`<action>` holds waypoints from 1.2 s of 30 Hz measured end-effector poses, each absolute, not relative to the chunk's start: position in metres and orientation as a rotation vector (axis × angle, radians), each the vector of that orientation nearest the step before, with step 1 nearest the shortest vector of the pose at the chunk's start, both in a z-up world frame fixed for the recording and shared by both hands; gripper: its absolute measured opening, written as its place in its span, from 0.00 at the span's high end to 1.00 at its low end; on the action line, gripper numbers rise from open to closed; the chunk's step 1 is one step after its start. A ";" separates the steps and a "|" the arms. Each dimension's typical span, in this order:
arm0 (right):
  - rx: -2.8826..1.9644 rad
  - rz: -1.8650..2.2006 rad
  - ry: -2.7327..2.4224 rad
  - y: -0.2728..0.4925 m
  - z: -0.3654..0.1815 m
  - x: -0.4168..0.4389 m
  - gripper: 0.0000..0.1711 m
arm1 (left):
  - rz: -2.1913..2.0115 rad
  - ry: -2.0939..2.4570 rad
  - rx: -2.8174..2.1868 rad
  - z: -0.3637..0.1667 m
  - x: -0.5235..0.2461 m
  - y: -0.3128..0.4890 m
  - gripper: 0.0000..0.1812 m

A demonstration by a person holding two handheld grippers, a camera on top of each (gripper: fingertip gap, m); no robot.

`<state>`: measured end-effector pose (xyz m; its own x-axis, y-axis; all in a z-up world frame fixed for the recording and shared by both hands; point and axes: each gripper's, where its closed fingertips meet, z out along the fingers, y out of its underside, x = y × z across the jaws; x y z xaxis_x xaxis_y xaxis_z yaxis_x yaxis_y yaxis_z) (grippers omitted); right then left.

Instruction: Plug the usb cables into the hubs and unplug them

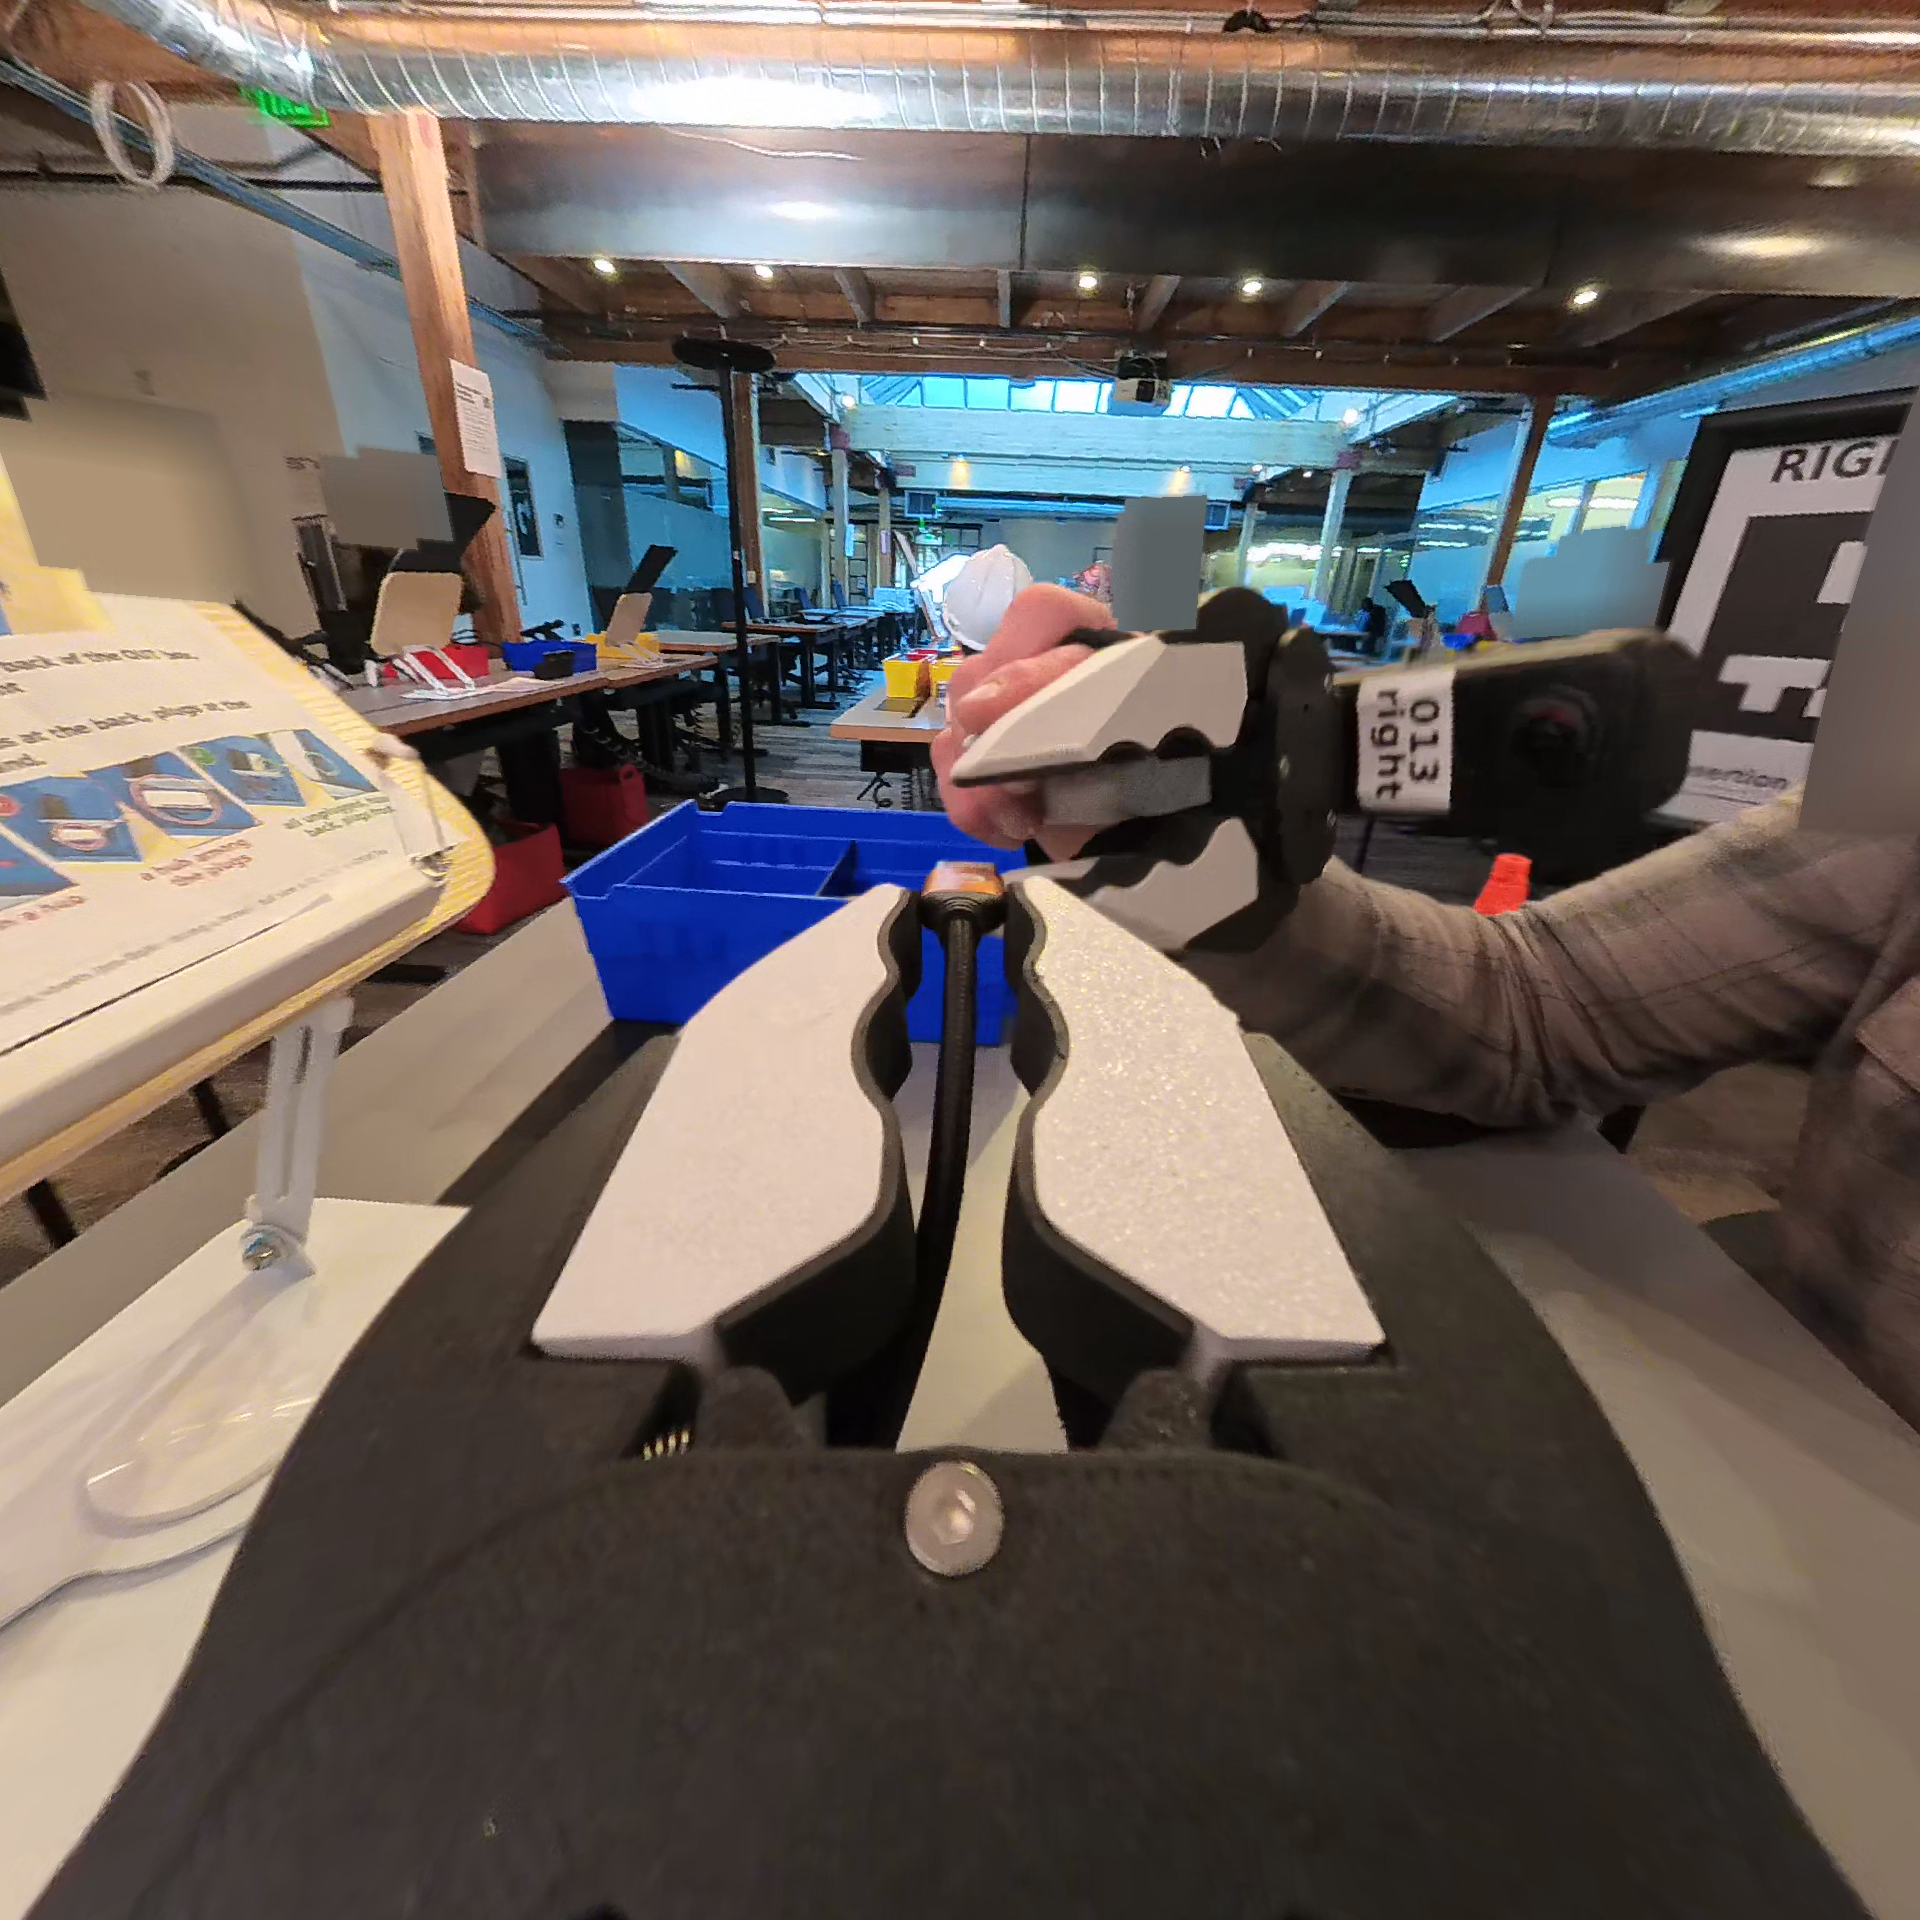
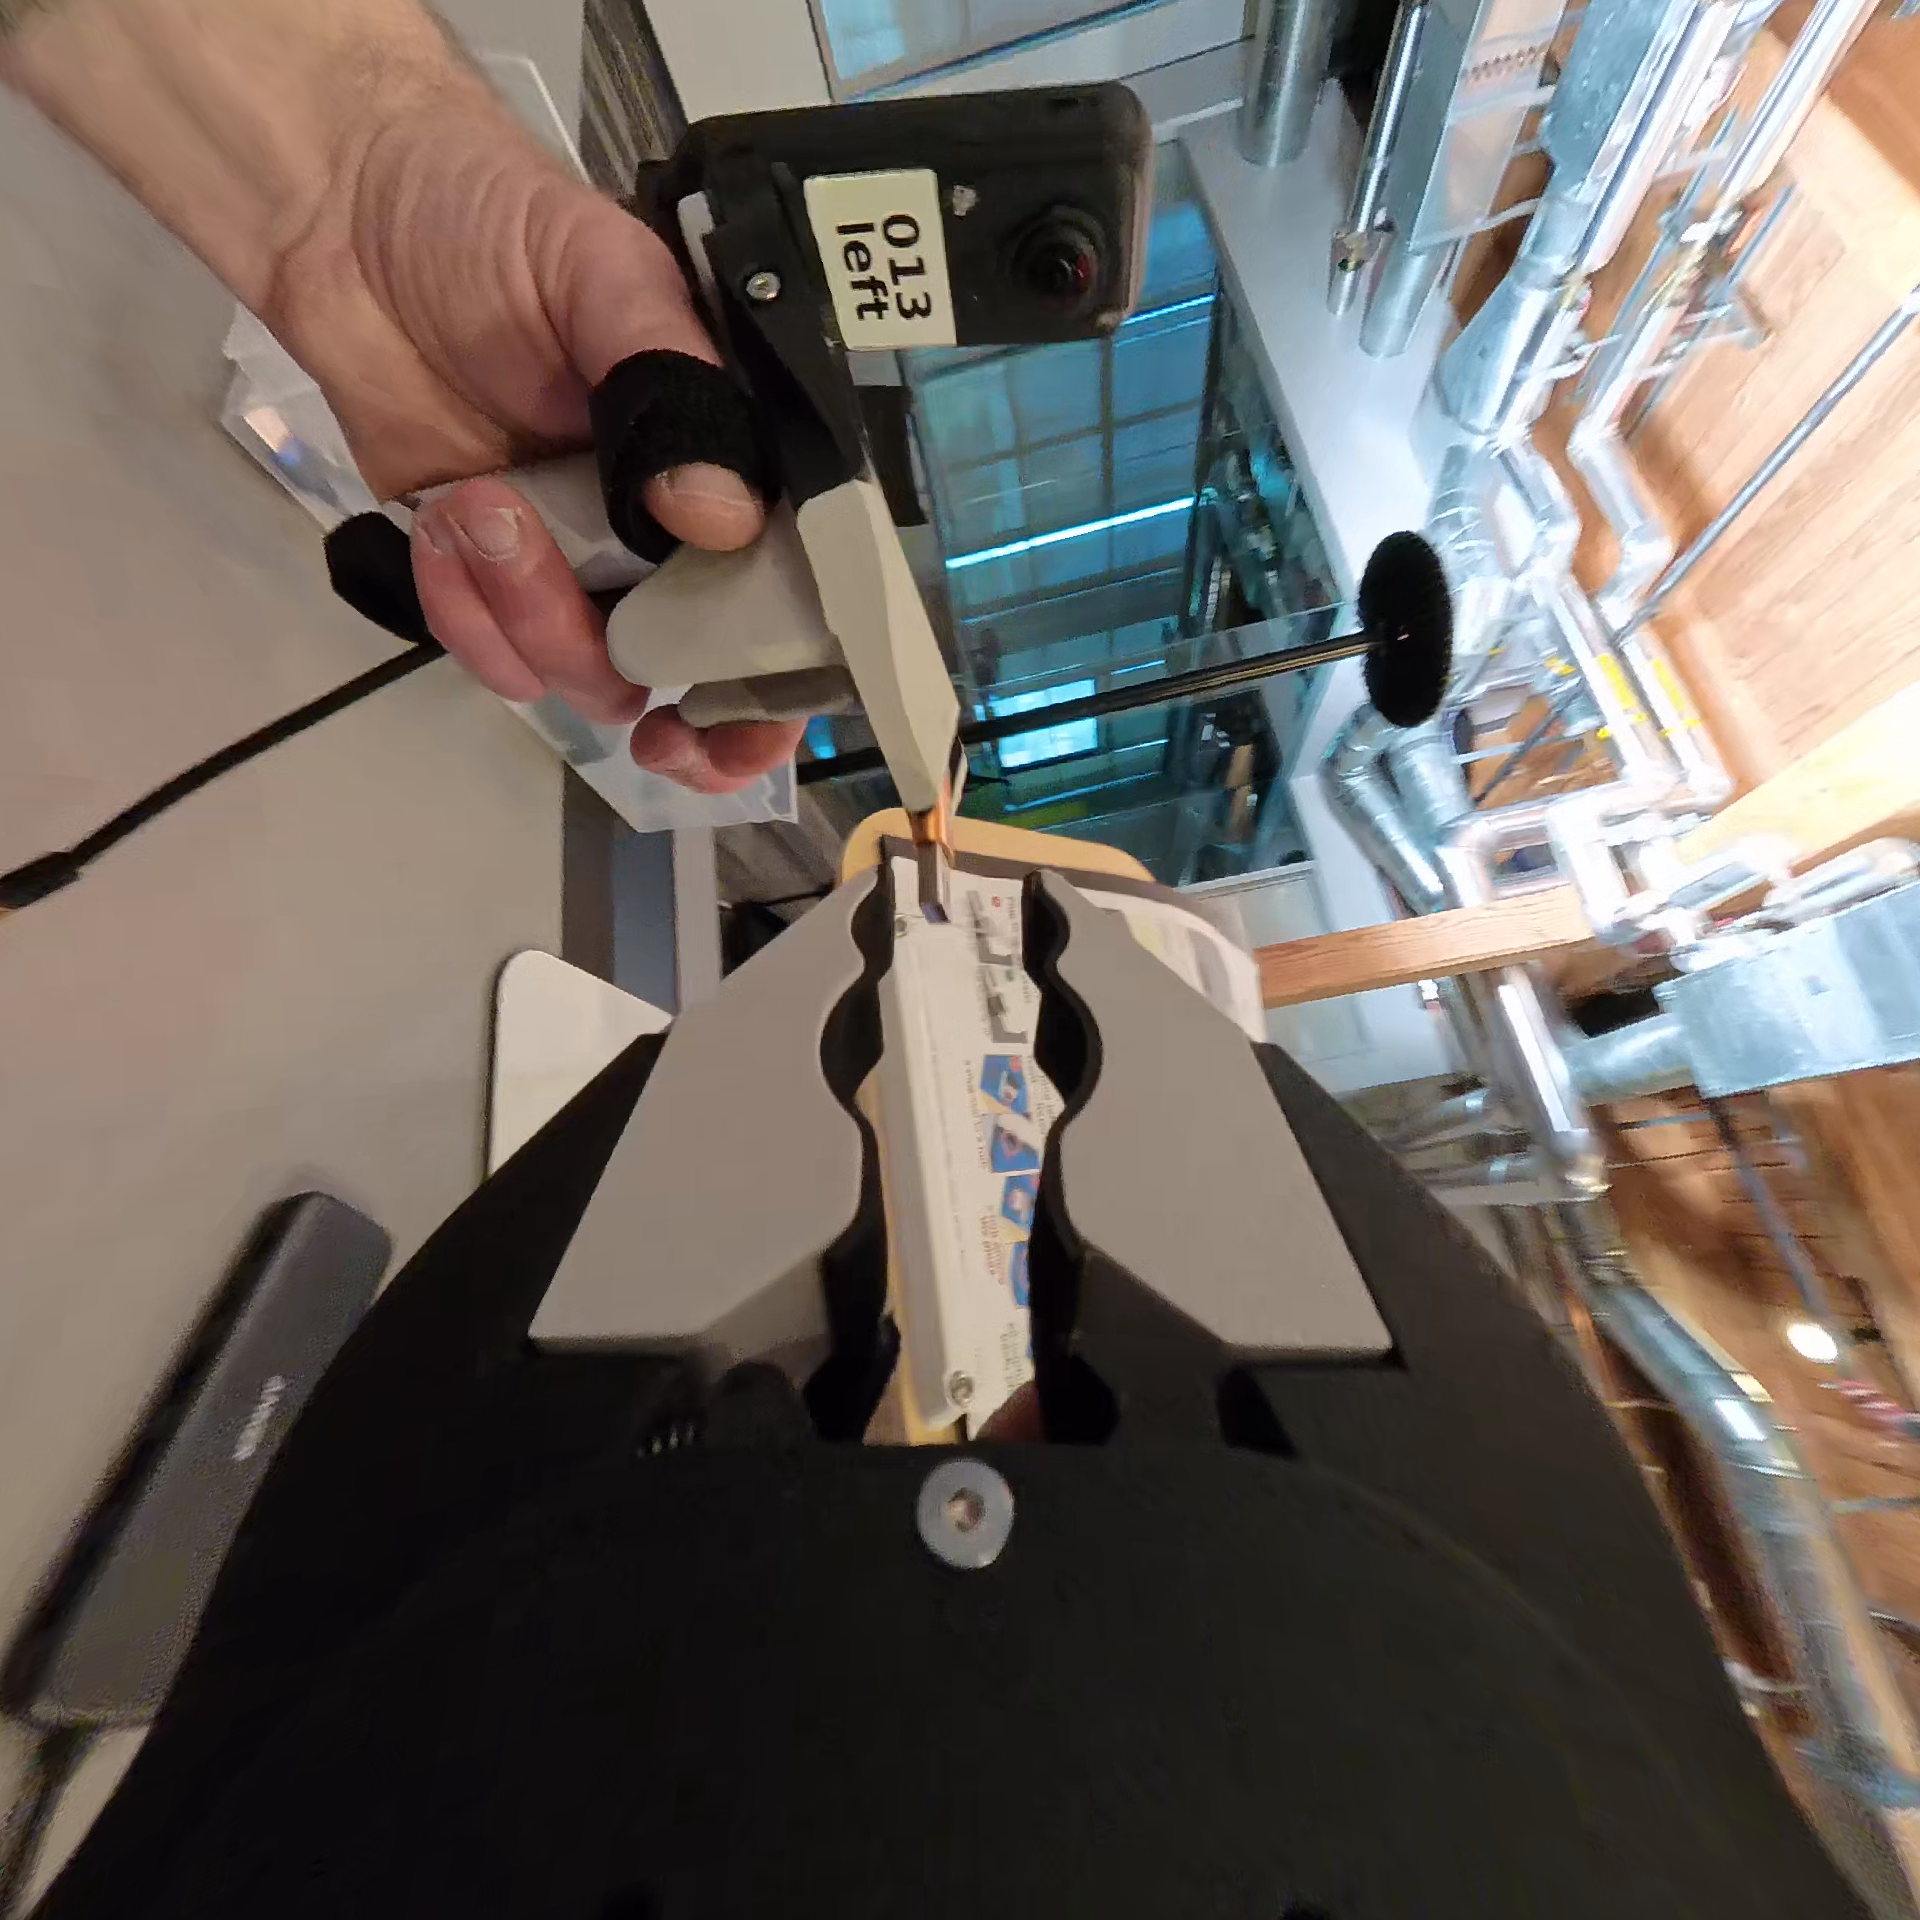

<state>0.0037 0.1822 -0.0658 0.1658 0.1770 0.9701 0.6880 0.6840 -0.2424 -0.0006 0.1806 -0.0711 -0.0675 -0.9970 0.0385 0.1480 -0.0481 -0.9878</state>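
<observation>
The left gripper is clamped on the USB cable just behind its orange-collared plug, so the plug points rigidly forward. The right gripper squeezes a white hub lengthwise, port end outward (both held in the air) — plug tip at the port, seemingly mid-insertion or withdrawal. A dark hub lies by the table edge.

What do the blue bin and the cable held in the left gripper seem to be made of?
Blue bin: looks like moulded plastic, glossy, with ribbed walls and dividers. Cable: black, apparently braided sleeving going by its fine matte weave, ending in an orange plug in the left gripper.
</observation>
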 end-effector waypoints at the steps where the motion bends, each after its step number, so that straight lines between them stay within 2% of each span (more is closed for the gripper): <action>1: -0.829 -0.386 -1.406 0.184 -0.068 0.009 0.89 | -1.331 1.124 -1.110 -0.073 -0.002 0.184 0.92; 3: -1.007 -0.300 -1.456 0.193 -0.081 0.025 0.90 | -1.296 1.118 -1.133 -0.078 -0.004 0.191 0.92; 7: -1.471 -0.094 -1.527 0.215 -0.136 0.068 0.84 | -1.268 1.118 -1.172 -0.088 -0.005 0.200 0.92; 11: -1.846 0.049 -1.623 0.213 -0.203 0.098 0.74 | -1.245 1.131 -1.189 -0.095 -0.003 0.203 0.92; 13: -1.964 0.058 -1.675 0.210 -0.231 0.109 0.63 | -1.239 1.142 -1.194 -0.098 -0.002 0.203 0.92; 20: -2.273 0.077 -1.667 0.212 -0.295 0.141 0.64 | -1.232 1.159 -1.198 -0.101 -0.001 0.202 0.92; 26: -2.284 0.239 -1.621 0.209 -0.297 0.137 0.77 | -1.225 1.168 -1.198 -0.102 -0.001 0.202 0.92; 36: -2.231 0.389 -1.426 0.229 -0.279 0.123 0.78 | -1.096 1.147 -1.229 -0.113 0.004 0.214 0.92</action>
